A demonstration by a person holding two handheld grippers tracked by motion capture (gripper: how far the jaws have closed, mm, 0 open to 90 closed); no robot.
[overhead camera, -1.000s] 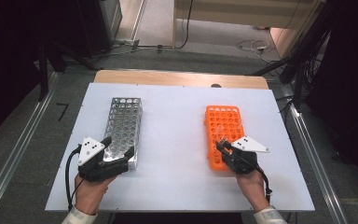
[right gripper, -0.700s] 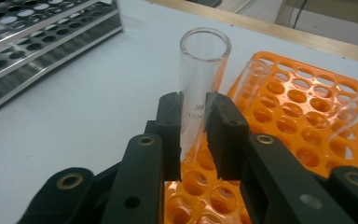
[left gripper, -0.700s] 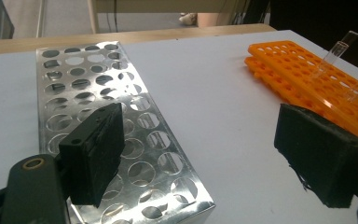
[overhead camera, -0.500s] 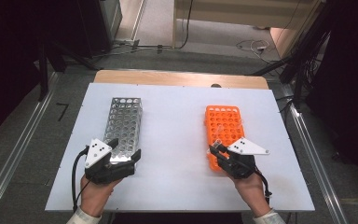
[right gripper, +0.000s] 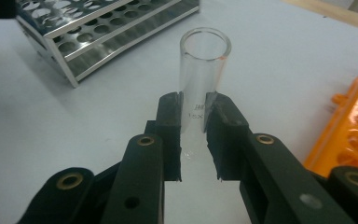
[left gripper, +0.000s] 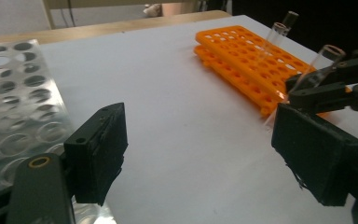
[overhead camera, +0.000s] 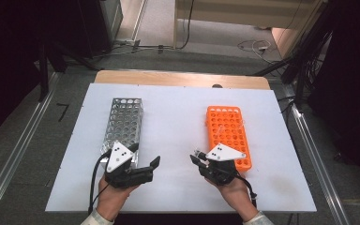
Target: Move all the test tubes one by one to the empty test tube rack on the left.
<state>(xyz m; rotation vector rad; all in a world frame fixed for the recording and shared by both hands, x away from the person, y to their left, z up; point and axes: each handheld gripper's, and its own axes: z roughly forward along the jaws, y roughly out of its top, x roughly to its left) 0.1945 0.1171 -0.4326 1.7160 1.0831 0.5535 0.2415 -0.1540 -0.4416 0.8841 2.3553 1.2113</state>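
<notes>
A clear glass test tube (right gripper: 204,65) stands upright between the pads of my right gripper (right gripper: 196,121), which is shut on it. In the high view the right gripper (overhead camera: 198,157) sits just left of the orange rack (overhead camera: 227,131), near its front corner. My left gripper (overhead camera: 145,155) is by the near end of the metal rack (overhead camera: 123,119), pointing right. Its jaws (left gripper: 205,154) stand wide and have just been closing a little, with nothing between them. Across the table the left gripper view shows the right gripper (left gripper: 335,88) with the tube (left gripper: 324,58).
Another glass tube (left gripper: 279,32) stands in the orange rack (left gripper: 242,51). The racks rest on a white board (overhead camera: 178,112) over a wooden table, with bare board between them. Cables and dark equipment lie on the floor beyond.
Both hands have moved inward toward the middle of the board: the left gripper to the right, the right gripper to the left and away from the orange rack, tube still in it.
</notes>
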